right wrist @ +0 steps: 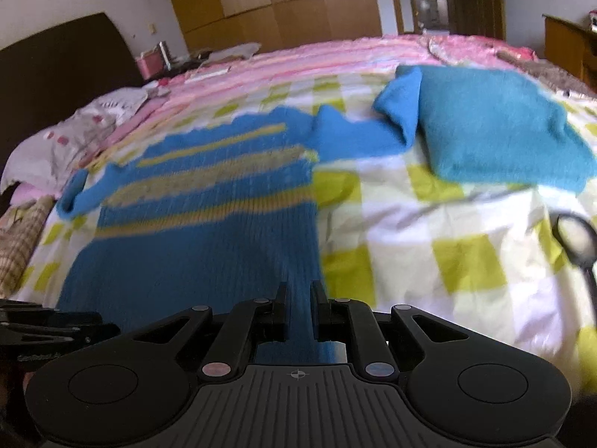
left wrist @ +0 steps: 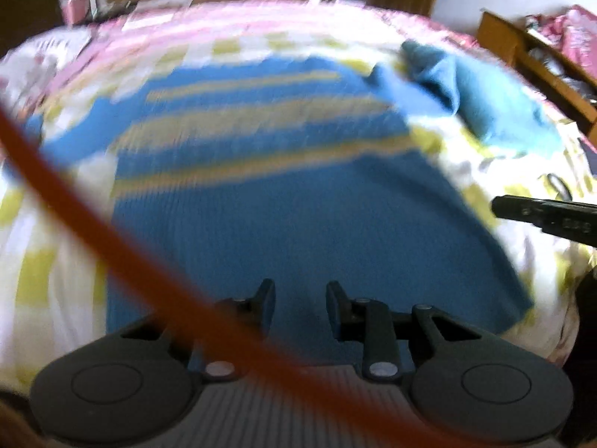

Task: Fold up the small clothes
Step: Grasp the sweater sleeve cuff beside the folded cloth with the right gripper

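A small blue sweater with yellow stripes (left wrist: 261, 186) lies spread flat on the checked bedspread (left wrist: 48, 261); it also shows in the right wrist view (right wrist: 194, 224). My left gripper (left wrist: 300, 298) is open, its fingers just above the sweater's near hem. My right gripper (right wrist: 298, 295) is shut on the sweater's lower right hem, with blue fabric between the jaws. The right gripper's finger (left wrist: 541, 216) shows at the right edge of the left wrist view. The left gripper's fingers (right wrist: 56, 328) show at the lower left of the right wrist view.
A folded teal garment (right wrist: 496, 130) lies at the far right of the bed. An orange cable (left wrist: 112, 231) crosses the left wrist view. A black-rimmed magnifying glass (right wrist: 576, 239) lies at the right. Pillows (right wrist: 56, 142) and a dark headboard (right wrist: 56, 56) are on the left.
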